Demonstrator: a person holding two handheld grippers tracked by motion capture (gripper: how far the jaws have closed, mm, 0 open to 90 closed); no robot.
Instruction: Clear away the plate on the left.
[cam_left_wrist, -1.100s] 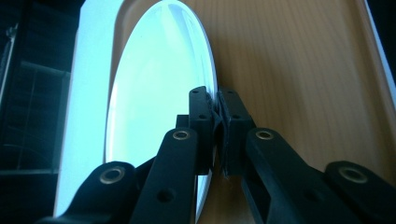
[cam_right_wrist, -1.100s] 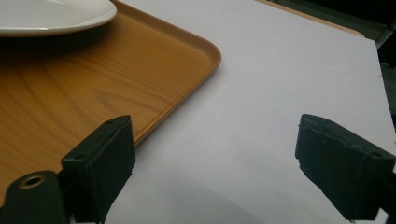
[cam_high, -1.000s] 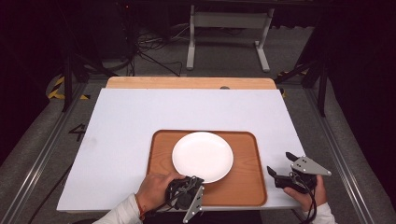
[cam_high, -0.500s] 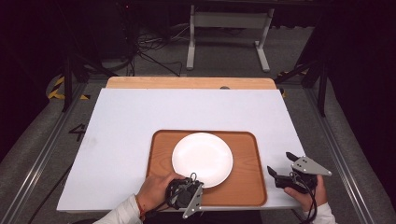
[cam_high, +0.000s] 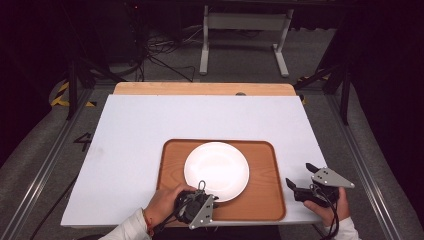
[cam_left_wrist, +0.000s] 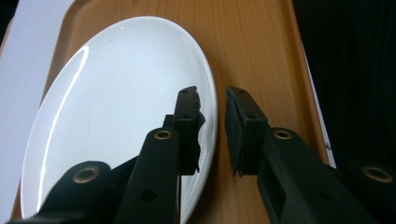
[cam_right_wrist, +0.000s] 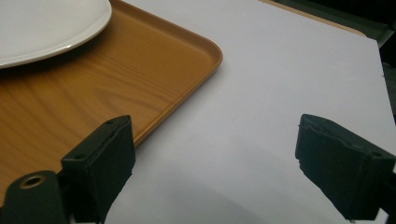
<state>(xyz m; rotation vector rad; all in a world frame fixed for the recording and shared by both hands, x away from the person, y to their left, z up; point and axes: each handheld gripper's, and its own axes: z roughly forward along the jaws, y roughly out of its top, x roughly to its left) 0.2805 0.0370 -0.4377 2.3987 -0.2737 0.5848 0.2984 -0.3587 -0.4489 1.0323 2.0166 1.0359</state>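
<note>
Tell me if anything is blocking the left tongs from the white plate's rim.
Nothing visible blocks them. The left tongs are already at the near edge of the white plate, one jaw over the plate and the other over the wooden tray, with the rim in the narrow gap between.

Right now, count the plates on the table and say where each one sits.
1. The round white plate lies on the brown wooden tray, at the near middle of the white table. The left gripper's jaws straddle its near rim.
</note>
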